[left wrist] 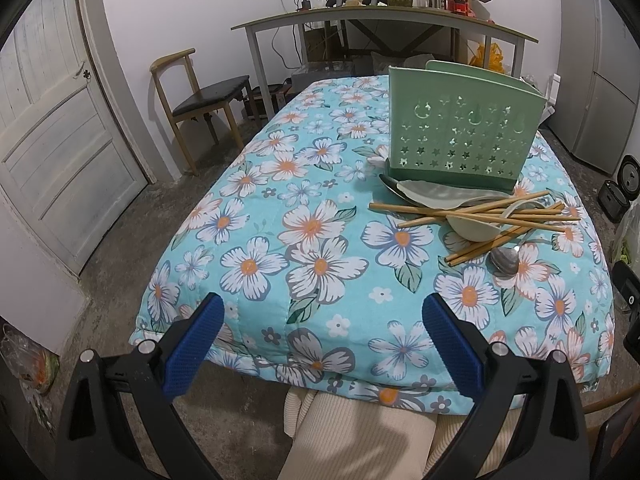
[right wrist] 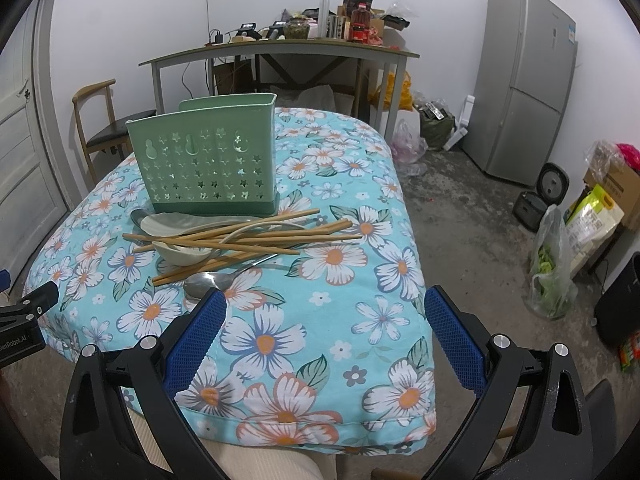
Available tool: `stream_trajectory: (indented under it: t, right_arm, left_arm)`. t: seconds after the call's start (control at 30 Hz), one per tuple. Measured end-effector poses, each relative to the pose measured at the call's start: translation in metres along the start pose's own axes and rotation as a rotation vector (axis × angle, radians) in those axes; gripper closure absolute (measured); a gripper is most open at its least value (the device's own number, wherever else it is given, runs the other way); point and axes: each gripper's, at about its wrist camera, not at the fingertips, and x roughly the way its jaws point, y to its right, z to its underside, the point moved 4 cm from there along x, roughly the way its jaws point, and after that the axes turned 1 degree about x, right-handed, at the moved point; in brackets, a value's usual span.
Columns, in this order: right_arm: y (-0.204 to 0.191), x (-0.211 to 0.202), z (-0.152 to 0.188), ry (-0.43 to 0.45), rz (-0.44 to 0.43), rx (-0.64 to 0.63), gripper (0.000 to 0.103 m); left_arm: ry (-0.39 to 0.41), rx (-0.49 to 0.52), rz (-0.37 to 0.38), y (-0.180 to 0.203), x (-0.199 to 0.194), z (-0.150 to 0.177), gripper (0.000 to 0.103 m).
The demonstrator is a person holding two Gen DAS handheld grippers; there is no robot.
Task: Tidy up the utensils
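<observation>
Both the left gripper (left wrist: 322, 312) and the right gripper (right wrist: 326, 306) hung with fingers apart and empty over the near edge of the floral cloth (right wrist: 280, 332). The pile of chopsticks (right wrist: 240, 238), ceramic spoons (right wrist: 180, 254) and a metal spoon (right wrist: 210, 282) lay just in front of the green holder (right wrist: 208, 164). Best, I judged, to pinch 1 loose top piece, not the tangle; nothing showed above the holder's rim.

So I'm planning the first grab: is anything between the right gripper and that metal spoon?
Nothing visible: only bare floral cloth lies between the open right gripper and the metal spoon.
</observation>
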Motion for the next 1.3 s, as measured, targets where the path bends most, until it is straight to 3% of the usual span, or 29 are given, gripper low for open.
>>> stream_trajectory:
  t: [0.6,0.73,0.93,1.13,1.3]
  right_arm:
    - [-0.002,0.017,-0.004,0.025,0.006,-0.012,0.008]
    - [-0.007,0.022,-0.013,0.059,-0.003,-0.039,0.008]
    - [-0.016,0.032,-0.02,0.093,-0.057,-0.066,0.008]
    - [-0.03,0.049,-0.021,0.061,-0.107,-0.101,0.008]
    - [-0.038,0.061,-0.018,0.019,-0.189,-0.108,0.008]
  left_arm:
    - [-0.05,-0.024,0.049,-0.007,0.026,-0.006,0.006]
    - [-0.058,-0.045,0.133,-0.013,0.037,-0.016,0.006]
    - [-0.007,-0.109,0.379,-0.019,0.049,-0.04,0.006]
    - [0.002,-0.158,0.399,-0.022,0.073,-0.071,0.006]
    - [0.021,-0.182,0.467,-0.02,0.097,-0.098,0.008]
